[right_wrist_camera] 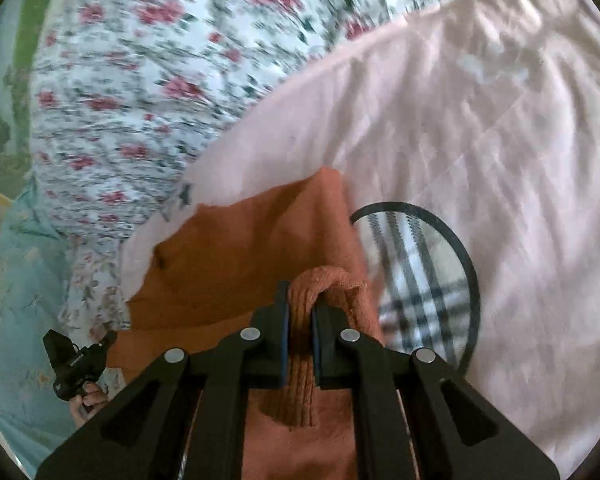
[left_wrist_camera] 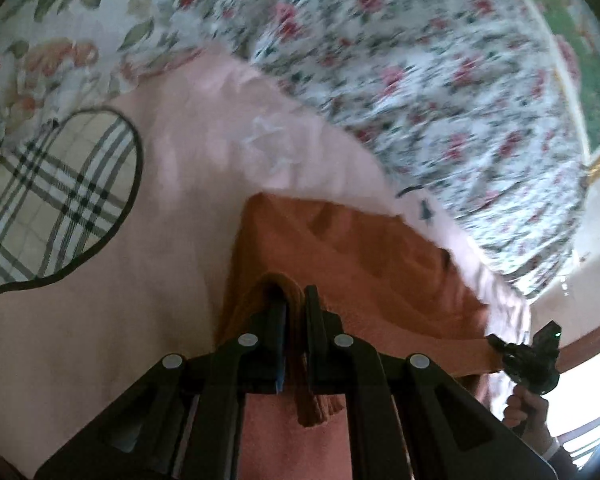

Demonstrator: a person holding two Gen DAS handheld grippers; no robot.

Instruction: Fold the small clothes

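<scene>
Claws on orange knit (both)

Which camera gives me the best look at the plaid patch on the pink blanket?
Left wrist: the plaid patch shows nearly whole and unobstructed on the pink blanket. In the right wrist view the patch is partly hidden behind the orange garment.
</scene>
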